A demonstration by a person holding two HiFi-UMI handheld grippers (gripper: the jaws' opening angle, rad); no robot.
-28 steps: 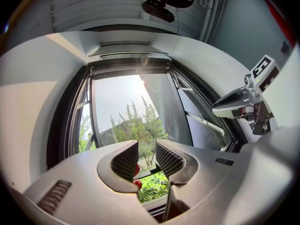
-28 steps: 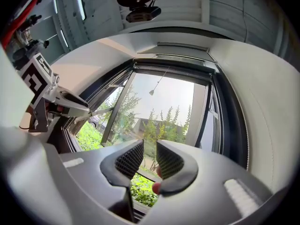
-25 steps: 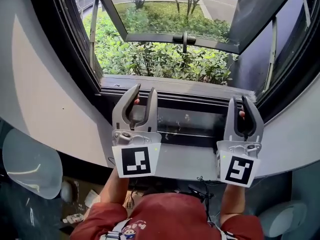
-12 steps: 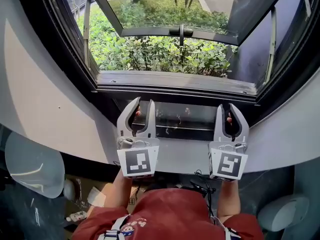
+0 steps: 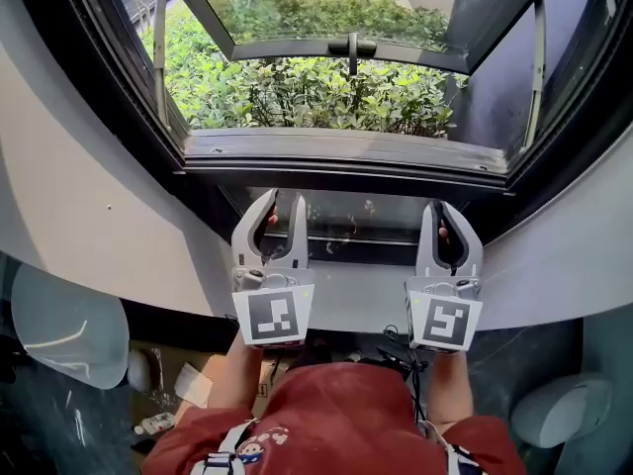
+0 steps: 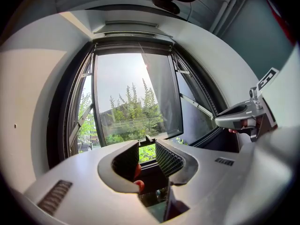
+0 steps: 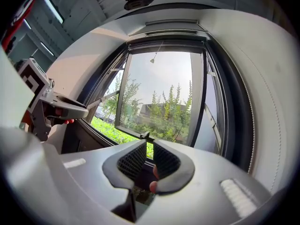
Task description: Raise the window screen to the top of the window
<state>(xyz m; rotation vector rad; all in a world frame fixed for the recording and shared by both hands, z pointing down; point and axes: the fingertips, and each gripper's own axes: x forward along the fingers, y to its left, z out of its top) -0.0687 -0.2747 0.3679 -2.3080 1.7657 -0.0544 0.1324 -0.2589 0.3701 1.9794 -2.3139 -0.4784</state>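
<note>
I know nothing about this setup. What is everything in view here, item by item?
window pane: one, glass in a dark frame, swung open outward
handle: one, dark, middle of the pane's lower edge
bushes: many, green, outside below the window
sill: one, grey, under the opening
pull cord: one, thin, hanging from the window's top
wall: white, around the window
chairs: seemingly two, pale, lower left and lower right
shirt: one, red, bottom centre
left hand-held gripper: one, grey, jaws apart, nothing between them
right hand-held gripper: one, grey, jaws have just been closing, narrow gap, nothing between them
</note>
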